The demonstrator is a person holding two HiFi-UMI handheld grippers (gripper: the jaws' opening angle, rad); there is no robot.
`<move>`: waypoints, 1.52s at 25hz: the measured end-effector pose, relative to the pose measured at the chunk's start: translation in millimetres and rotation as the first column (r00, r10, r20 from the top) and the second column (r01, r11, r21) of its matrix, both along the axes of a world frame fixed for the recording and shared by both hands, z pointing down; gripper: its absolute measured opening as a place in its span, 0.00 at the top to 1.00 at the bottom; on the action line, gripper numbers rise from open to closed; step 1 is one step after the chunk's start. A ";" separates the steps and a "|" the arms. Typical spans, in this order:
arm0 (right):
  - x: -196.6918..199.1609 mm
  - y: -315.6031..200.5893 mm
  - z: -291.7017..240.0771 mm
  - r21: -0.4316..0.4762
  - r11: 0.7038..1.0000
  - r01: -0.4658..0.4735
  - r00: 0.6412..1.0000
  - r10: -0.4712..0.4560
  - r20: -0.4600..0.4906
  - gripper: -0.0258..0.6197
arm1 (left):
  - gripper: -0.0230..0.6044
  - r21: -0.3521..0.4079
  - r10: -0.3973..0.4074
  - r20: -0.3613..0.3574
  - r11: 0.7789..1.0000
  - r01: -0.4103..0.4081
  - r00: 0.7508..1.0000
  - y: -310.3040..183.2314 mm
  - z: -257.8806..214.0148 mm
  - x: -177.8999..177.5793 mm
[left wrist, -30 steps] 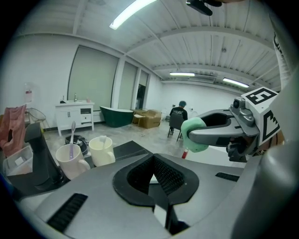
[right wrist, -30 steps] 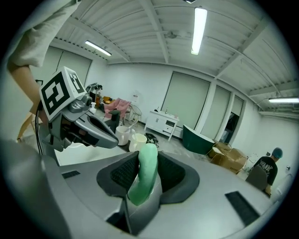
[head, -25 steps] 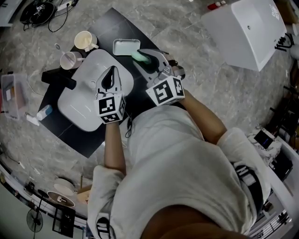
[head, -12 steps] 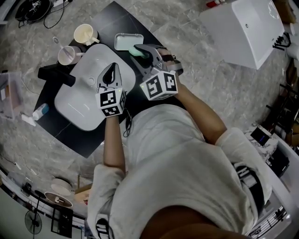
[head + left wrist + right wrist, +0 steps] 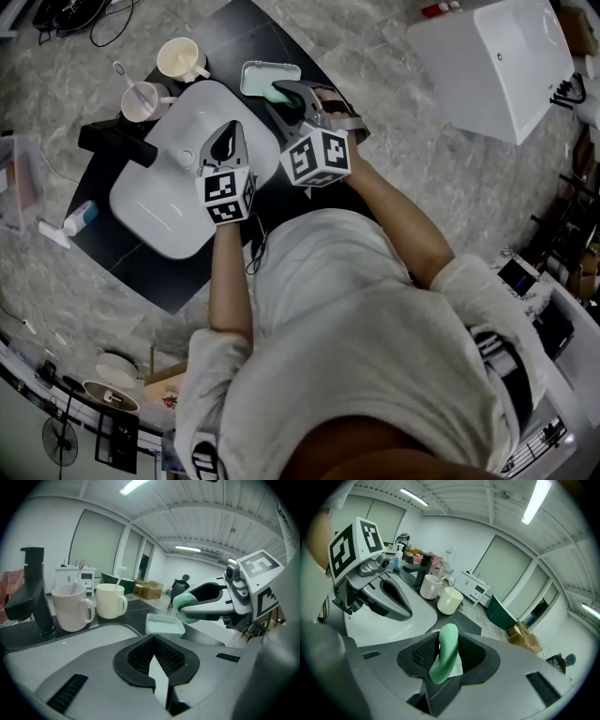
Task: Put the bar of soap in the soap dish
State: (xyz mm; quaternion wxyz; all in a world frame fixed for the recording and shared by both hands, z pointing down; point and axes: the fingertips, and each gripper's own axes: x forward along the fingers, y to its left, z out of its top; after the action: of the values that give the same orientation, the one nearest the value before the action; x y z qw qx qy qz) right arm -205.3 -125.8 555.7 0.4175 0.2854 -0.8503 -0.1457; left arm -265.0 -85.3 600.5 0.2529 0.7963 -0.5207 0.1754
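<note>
The pale green soap dish (image 5: 268,75) lies on the black mat beyond the white basin (image 5: 169,202); the left gripper view also shows this dish (image 5: 165,624). My right gripper (image 5: 289,97) is shut on the green bar of soap (image 5: 277,93), which hangs just above the dish's near edge. The soap (image 5: 446,652) stands on edge between the pads of the right gripper (image 5: 444,660). My left gripper (image 5: 227,136) hovers over the basin, jaws together with nothing in them, and from it the held soap (image 5: 183,604) shows to the right of the dish.
Two mugs (image 5: 181,58) (image 5: 141,97) stand behind the basin, one holding a toothbrush. A black tap (image 5: 116,142) rises at the basin's left. A small bottle (image 5: 79,217) and a clear bin (image 5: 19,183) lie to the left; a white cabinet (image 5: 492,56) stands at the right.
Both grippers have sunk toward the basin and mat. The right one has carried the soap nearer to the dish. The left one stays shut over the basin.
</note>
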 end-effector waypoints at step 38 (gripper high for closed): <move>-9.4 -13.0 52.6 -0.023 0.999 0.030 0.974 -0.034 -0.225 0.77 | 0.94 -0.037 -0.017 0.003 0.999 0.017 1.000 -9.2 19.5 -26.2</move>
State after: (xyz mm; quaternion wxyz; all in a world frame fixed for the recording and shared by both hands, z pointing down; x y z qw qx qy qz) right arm -214.6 -138.8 608.3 0.5117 0.2492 -0.8032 -0.1758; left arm -291.2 -94.5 619.9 0.2685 0.7868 -0.5243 0.1840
